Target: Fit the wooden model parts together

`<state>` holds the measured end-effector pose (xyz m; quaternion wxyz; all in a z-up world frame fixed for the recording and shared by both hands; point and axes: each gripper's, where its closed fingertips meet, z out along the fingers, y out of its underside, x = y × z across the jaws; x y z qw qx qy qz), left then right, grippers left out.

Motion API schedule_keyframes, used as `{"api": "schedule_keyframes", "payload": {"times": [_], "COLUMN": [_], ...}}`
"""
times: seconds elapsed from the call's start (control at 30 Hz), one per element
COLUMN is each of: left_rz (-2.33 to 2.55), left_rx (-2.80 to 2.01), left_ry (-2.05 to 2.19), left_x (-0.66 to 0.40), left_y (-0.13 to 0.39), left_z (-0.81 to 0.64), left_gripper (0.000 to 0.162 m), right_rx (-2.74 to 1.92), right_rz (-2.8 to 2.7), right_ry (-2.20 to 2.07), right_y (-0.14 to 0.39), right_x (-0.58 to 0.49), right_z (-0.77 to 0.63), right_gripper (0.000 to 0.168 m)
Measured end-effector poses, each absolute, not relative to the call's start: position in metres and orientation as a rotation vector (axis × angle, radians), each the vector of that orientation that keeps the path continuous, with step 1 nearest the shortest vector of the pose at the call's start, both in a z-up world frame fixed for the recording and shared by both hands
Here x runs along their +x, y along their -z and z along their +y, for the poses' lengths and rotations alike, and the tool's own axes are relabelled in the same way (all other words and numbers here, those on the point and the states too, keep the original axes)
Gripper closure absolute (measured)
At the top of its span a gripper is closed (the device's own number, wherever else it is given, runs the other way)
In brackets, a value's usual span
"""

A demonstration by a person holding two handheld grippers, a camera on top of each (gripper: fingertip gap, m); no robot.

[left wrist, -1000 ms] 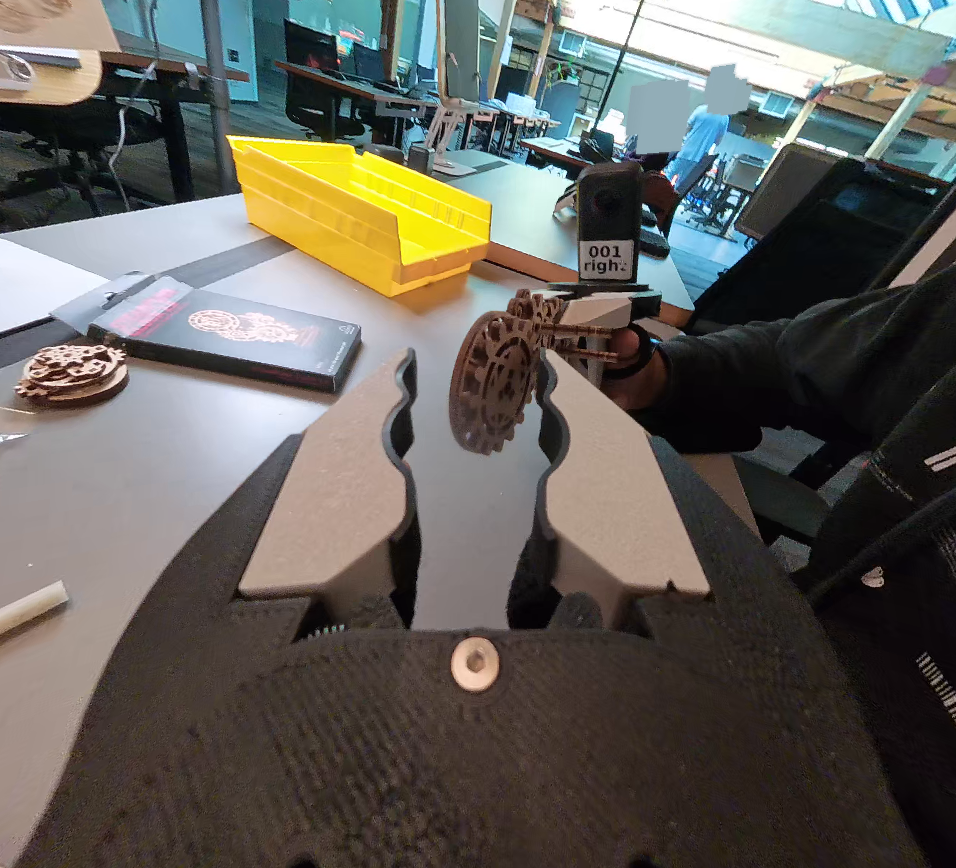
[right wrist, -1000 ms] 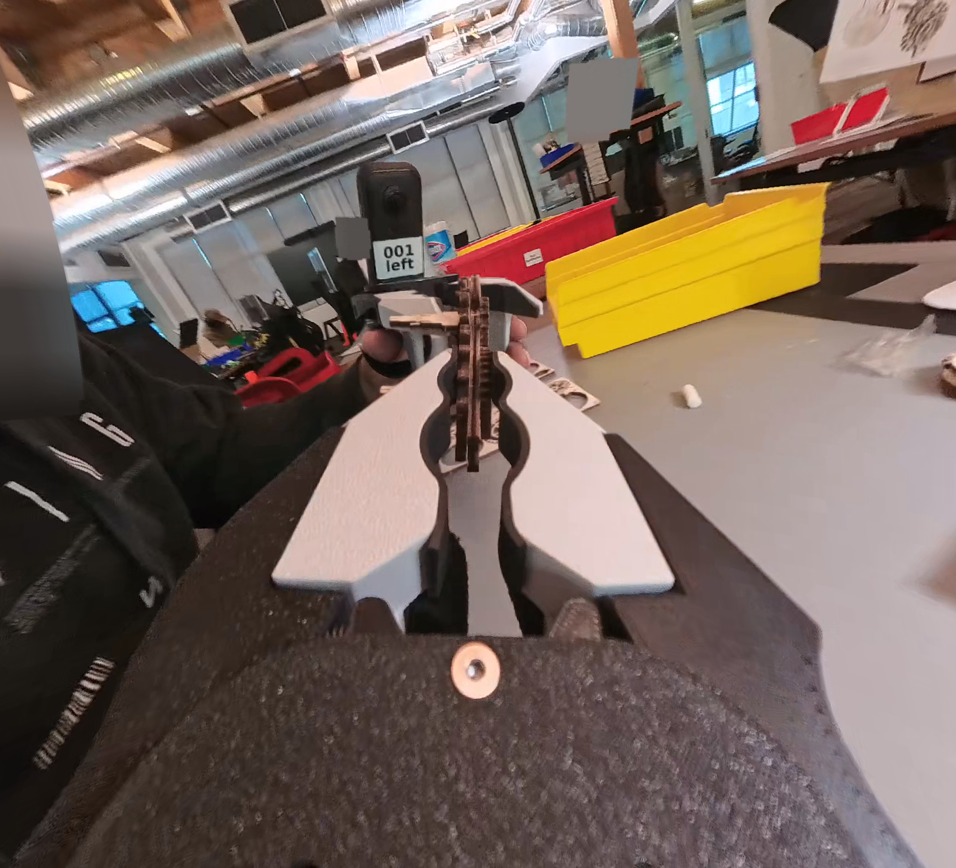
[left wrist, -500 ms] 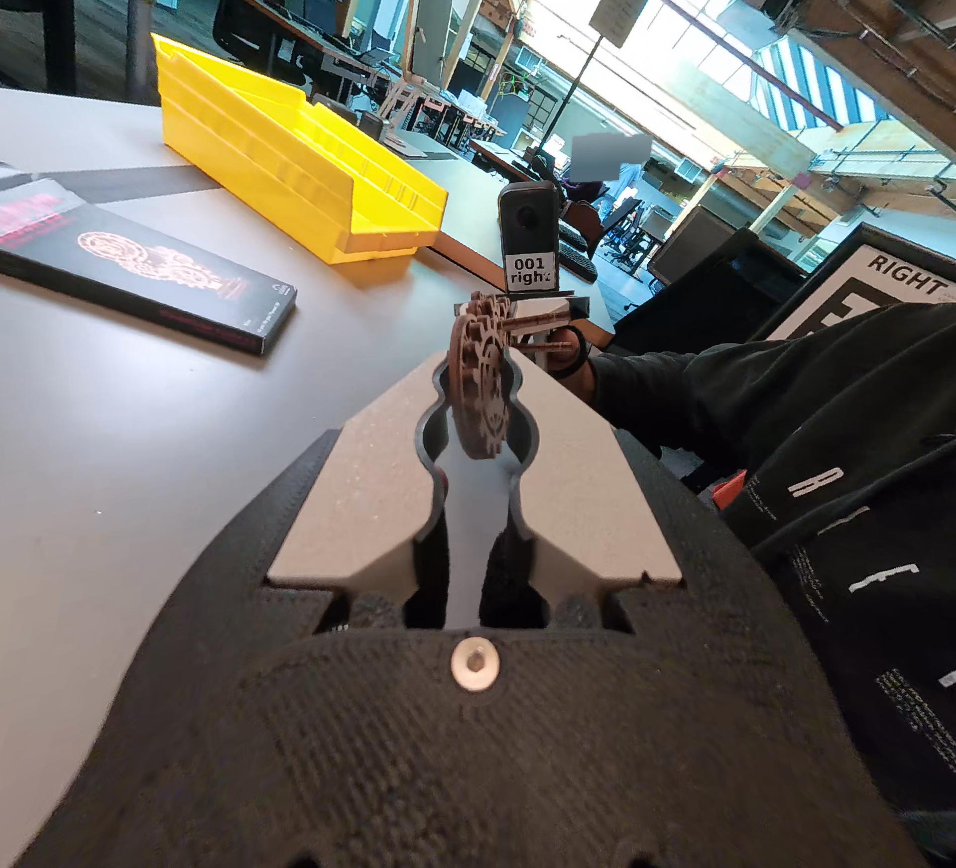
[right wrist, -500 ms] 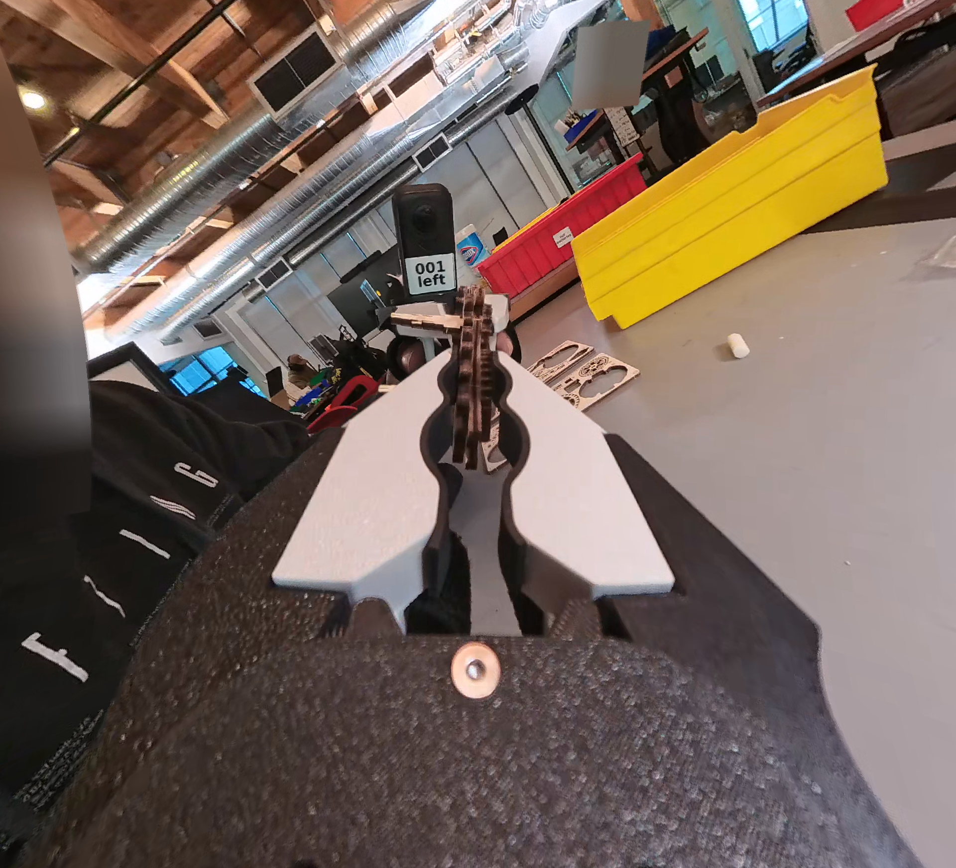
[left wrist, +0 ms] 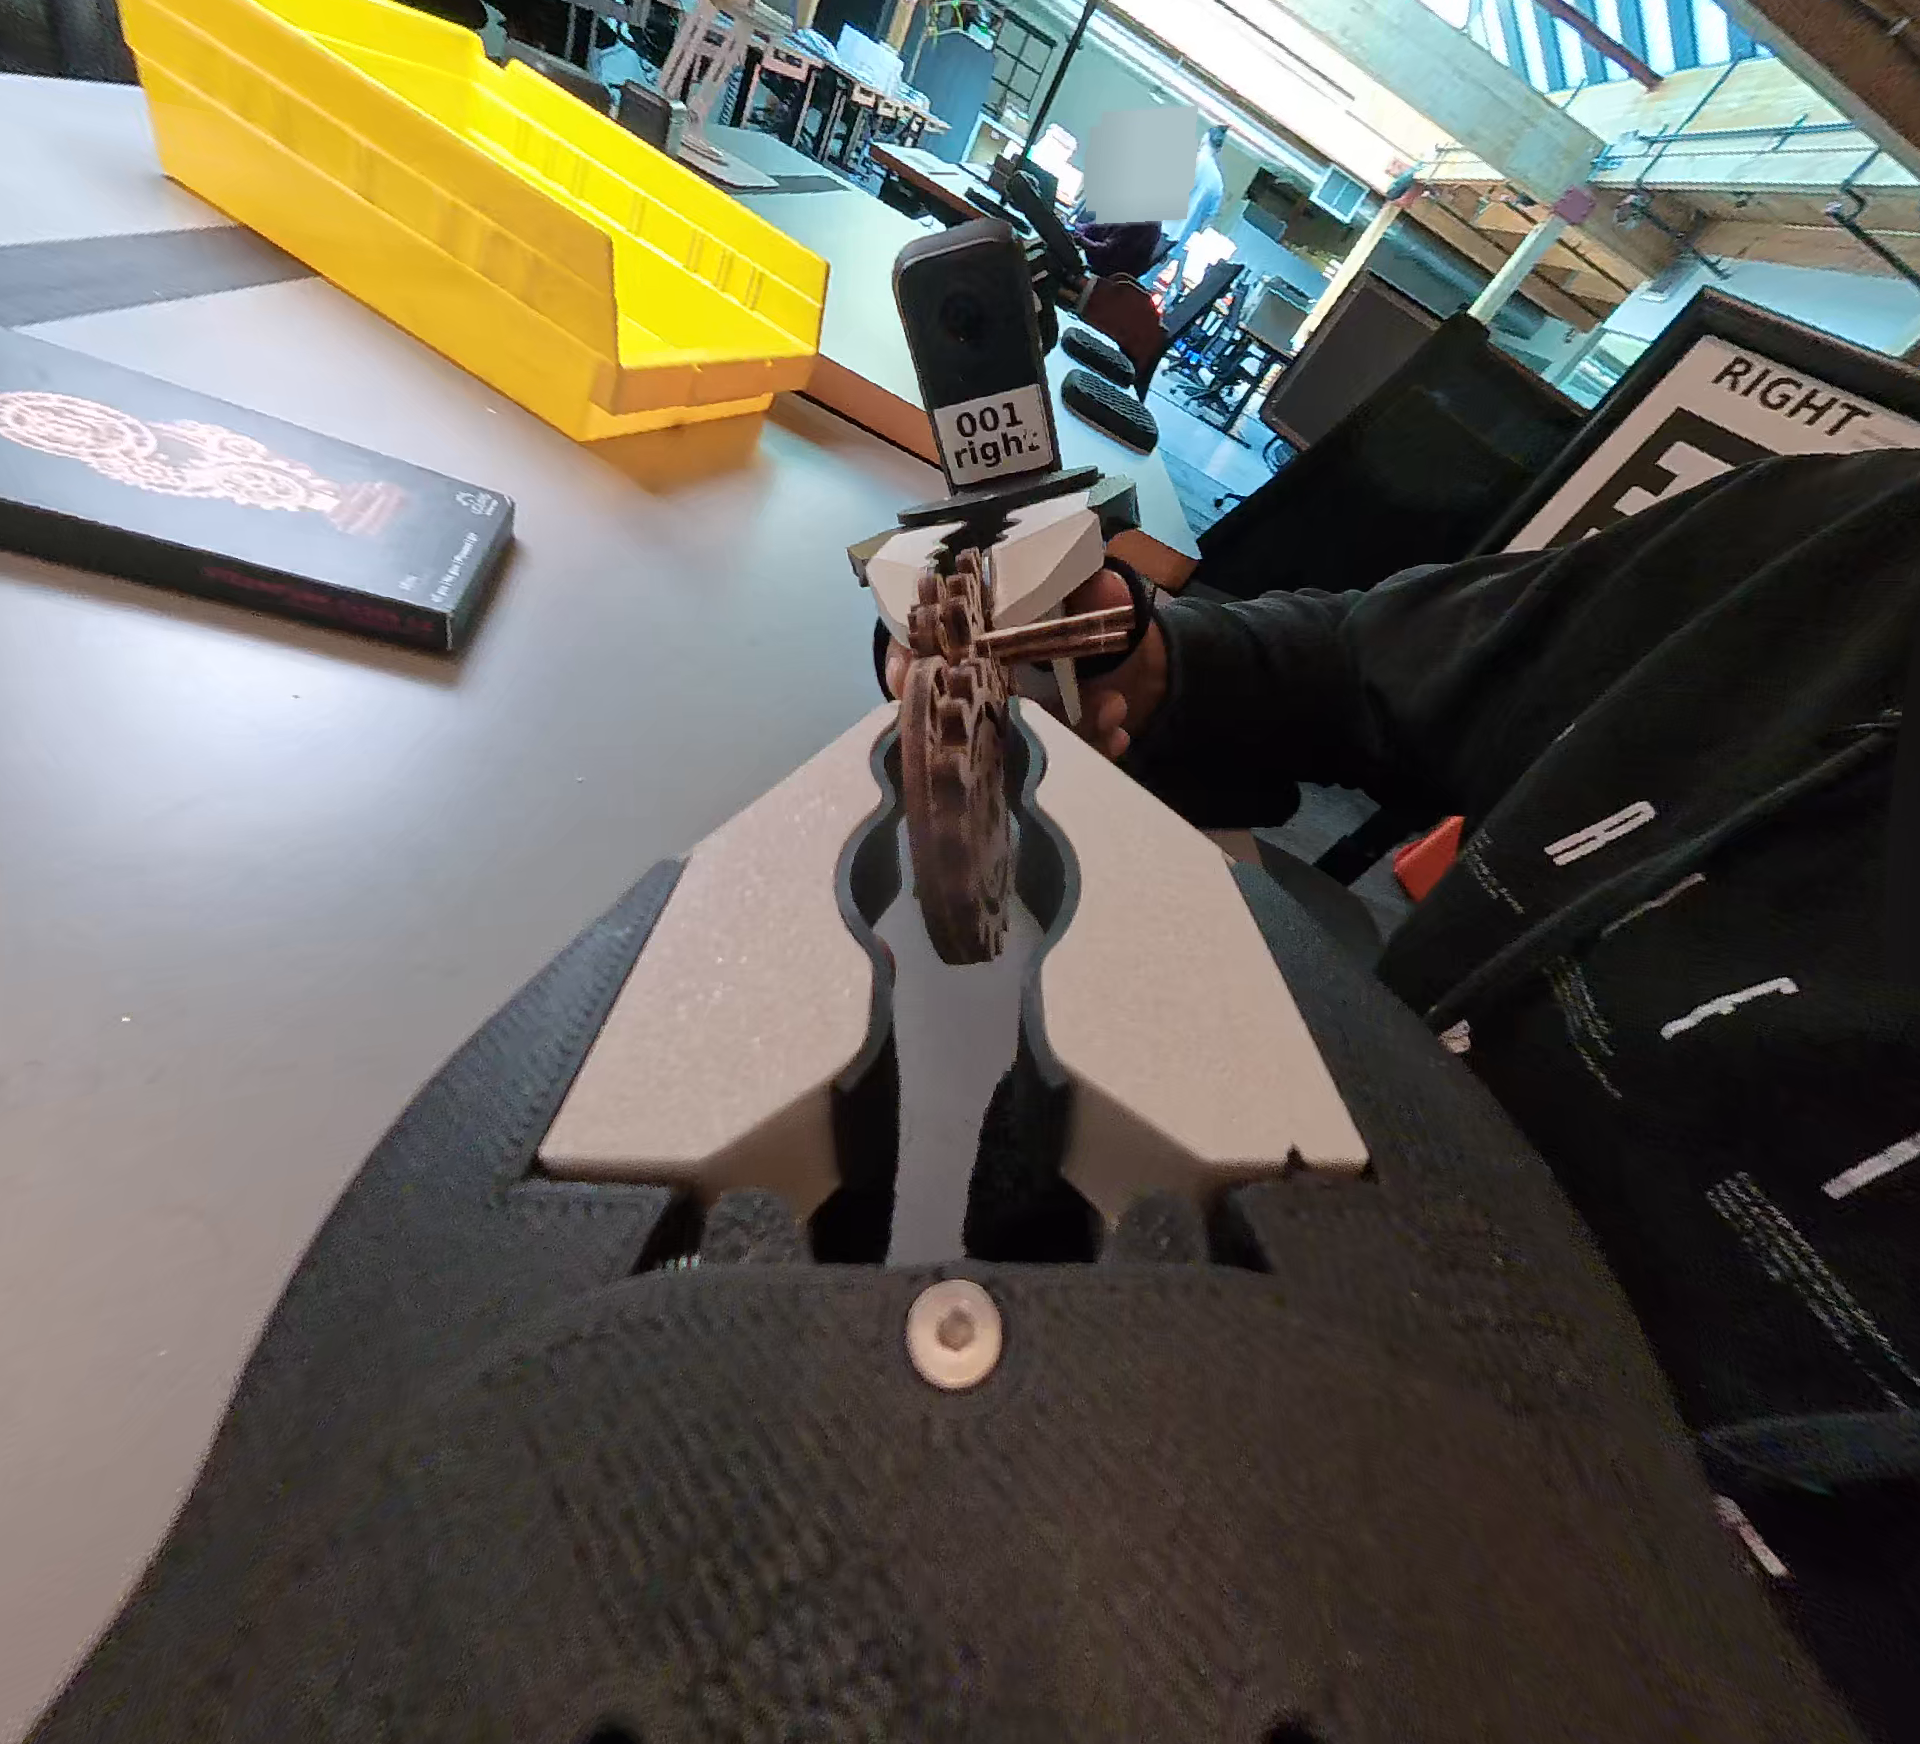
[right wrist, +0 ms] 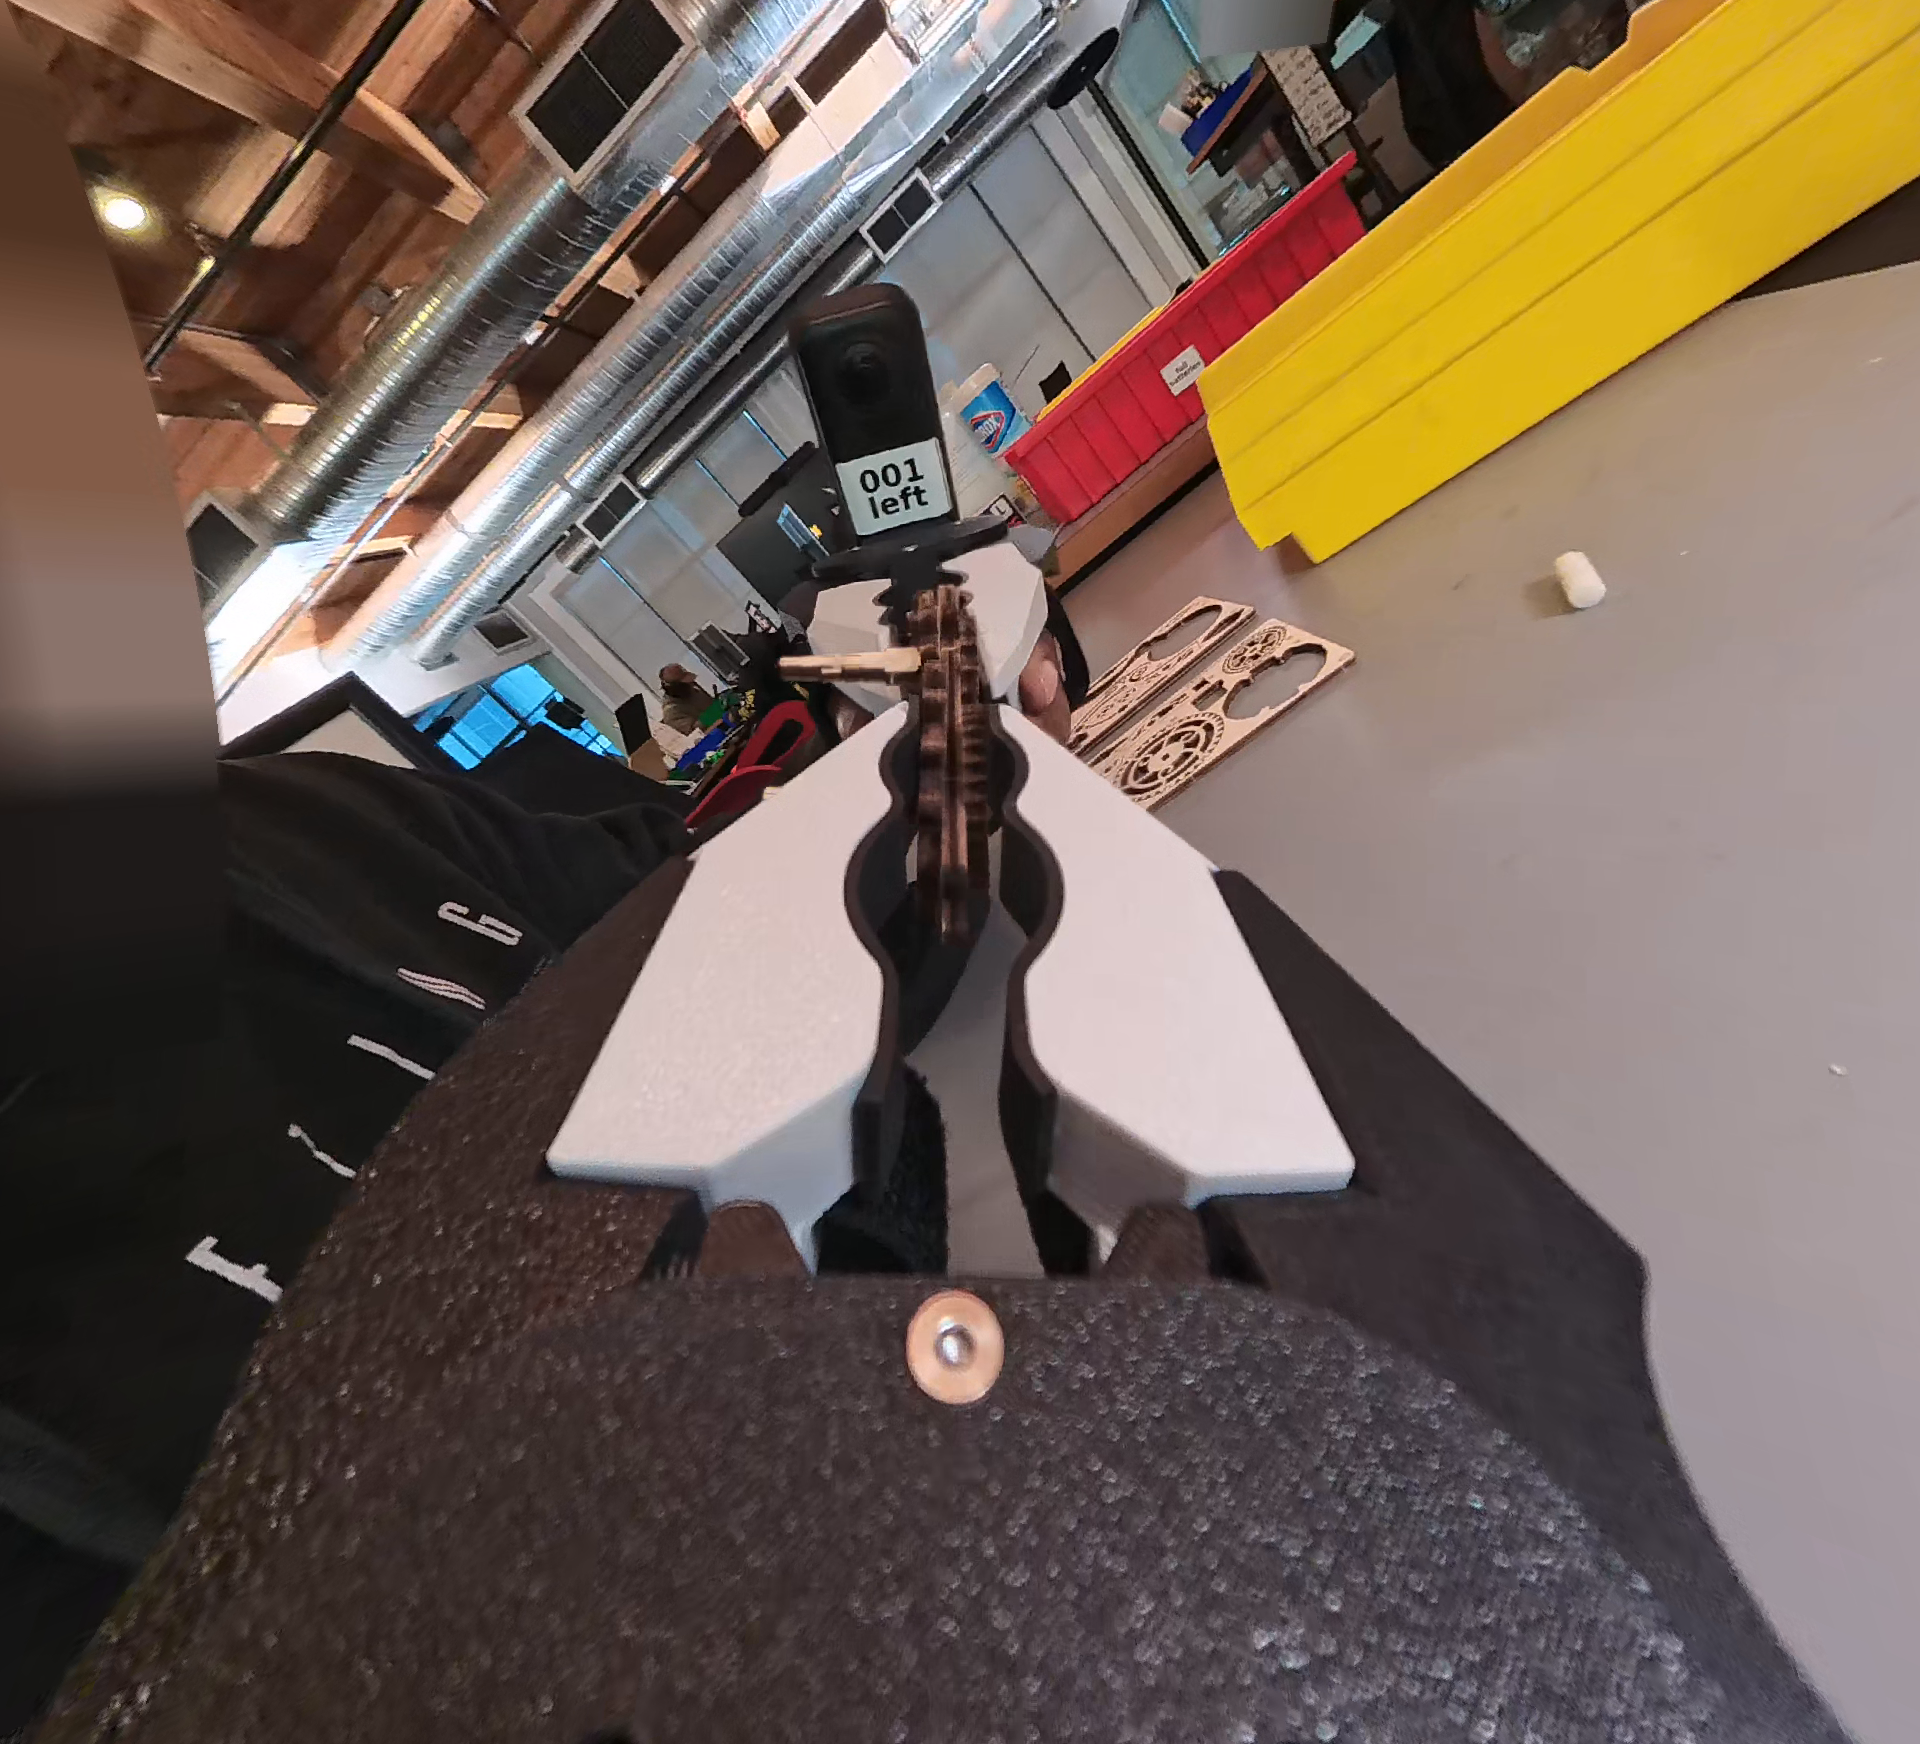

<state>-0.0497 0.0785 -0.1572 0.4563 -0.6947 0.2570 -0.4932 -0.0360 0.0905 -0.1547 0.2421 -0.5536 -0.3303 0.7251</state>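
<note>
as both tongs (left wrist: pixel 951 738) (right wrist: pixel 951 728) pinch gear assy (left wrist: pixel 956 821), table (left wrist: pixel 312 863) left lies bare.

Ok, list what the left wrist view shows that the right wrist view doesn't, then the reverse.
Left wrist view only: a black box lying flat on the table.

Right wrist view only: punched-out wooden sheets, a small white cylinder, and a red bin beyond the table.

Both: the wooden gear assembly held off the table between the left gripper and right gripper, both shut on it, plus the yellow bin.
</note>
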Motion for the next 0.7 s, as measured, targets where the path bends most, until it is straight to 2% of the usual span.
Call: {"api": "schedule_keyframes", "payload": {"times": [0.43, 0.6, 0.7], "left_rz": [0.567, 0.508, 0.476], "left_rx": [-1.741, -1.741, -1.776], "left_ry": [1.382, 1.503, 1.486], "left_x": [-0.047, -0.053, -0.051], "left_y": [0.168, 0.174, 0.180], "left_z": [0.074, 0.071, 0.074], "left_gripper": [0.150, 0.146, 0.151], "right_rx": [-1.591, -1.668, -1.715], "right_rz": [-0.987, -0.983, -0.986], "right_ry": [-2.006, -2.133, -2.166], "right_y": [0.163, 0.169, 0.175], "right_x": [-0.036, -0.029, -0.026], "right_z": [0.090, 0.093, 0.099], "right_gripper": [0.158, 0.159, 0.159]}}
